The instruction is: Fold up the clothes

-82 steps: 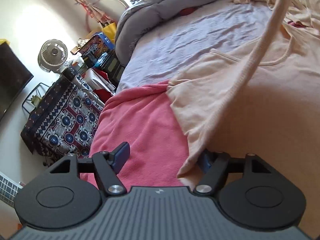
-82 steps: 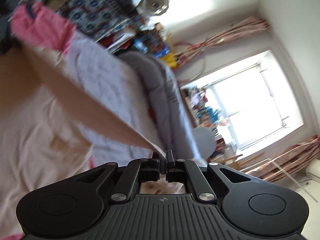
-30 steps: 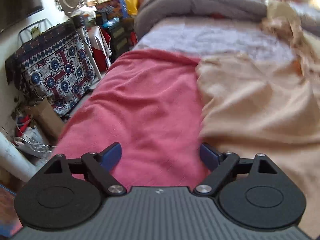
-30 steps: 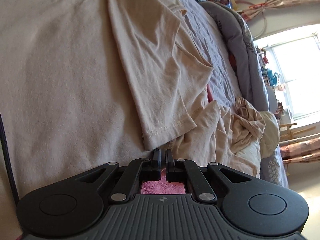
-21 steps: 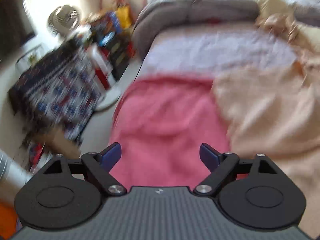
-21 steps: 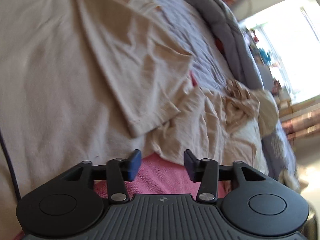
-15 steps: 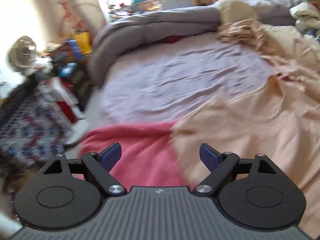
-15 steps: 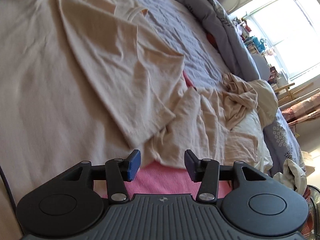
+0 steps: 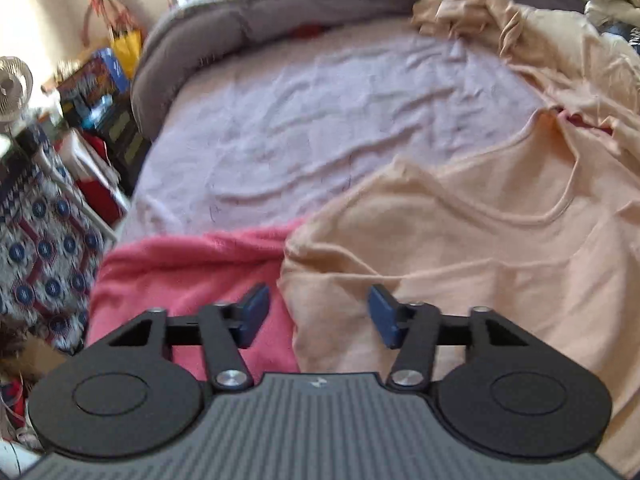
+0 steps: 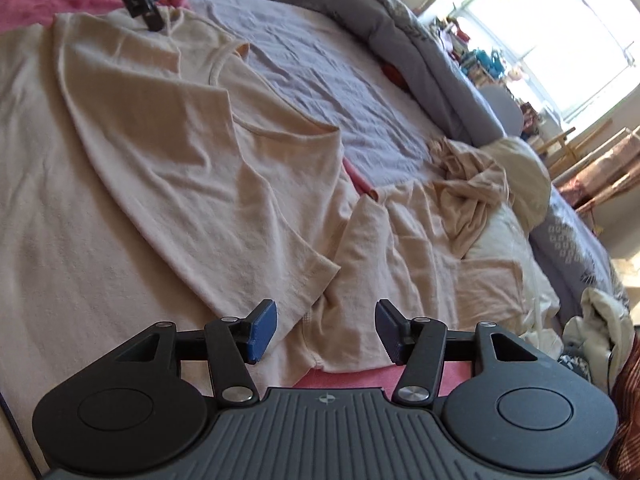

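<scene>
While the peach T-shirt [image 9: 500, 248] lies spread over the pink towel [image 9: 188, 268] on the bed [image 9: 320, 120], the left gripper [image 9: 318, 312] has just been closing (sleeve edge between its parted jaws, unpinched); the right gripper [image 10: 326, 330], just opening, holds nothing. No writing is legible.

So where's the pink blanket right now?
In the left wrist view the pink blanket lies lower left on the bed, beside the T-shirt, under the left gripper.
</scene>
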Motion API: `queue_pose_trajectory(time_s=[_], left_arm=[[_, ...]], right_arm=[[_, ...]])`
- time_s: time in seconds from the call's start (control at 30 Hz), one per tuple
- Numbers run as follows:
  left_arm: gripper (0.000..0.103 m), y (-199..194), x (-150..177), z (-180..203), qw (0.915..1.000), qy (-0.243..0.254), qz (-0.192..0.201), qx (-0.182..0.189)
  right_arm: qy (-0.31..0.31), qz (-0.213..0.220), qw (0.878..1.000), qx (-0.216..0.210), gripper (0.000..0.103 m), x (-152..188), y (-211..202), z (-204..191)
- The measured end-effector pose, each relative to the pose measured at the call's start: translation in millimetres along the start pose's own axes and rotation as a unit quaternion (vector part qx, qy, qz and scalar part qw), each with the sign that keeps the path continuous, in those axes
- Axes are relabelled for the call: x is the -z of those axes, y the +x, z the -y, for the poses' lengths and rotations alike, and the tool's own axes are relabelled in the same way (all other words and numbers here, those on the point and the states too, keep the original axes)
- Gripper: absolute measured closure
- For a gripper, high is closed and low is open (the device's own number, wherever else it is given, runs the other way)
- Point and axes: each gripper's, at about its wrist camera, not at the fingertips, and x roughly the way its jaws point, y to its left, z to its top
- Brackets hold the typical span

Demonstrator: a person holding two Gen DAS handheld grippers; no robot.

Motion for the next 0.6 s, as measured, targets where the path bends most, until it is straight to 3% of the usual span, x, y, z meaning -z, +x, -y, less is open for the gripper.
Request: queue_pose_trajectory(time_s=[0.03, 0.1, 0.13, 0.43, 0.6], left_arm=[[0.06, 0.9, 0.5, -1.1, 0.9999, -0.012, 0.0, 0.009], [0.093, 0.7, 0.8, -1.2, 0.9995, -0.028, 0.004, 0.016], [0.098, -1.1, 0.8, -0.7, 0.9994, -0.031, 0.006, 0.011], [0.103, -17.1, 8.9, -26.0, 0.9915, -0.125, 0.03, -0.023], [0.103, -16.4, 18.1, -56.0, 0.9747, -0.214, 0.026, -0.06]], right_arm=[[0.0, -0.001, 1.0, -0.001, 0.048, -0.2, 0.7, -0.7], [-0.002, 0.002, 1.0, -0.005, 0.047, -0.7, 0.0, -3.3], [-0.006, 0.004, 1.0, -0.007, 0.047, -1.0, -0.5, -4.6], [-0.011, 0.015, 1.0, -0.02, 0.045, -6.9, 4.7, -8.6], [-0.009, 0.011, 1.0, -0.023, 0.044, -6.7, 10.2, -10.3]])
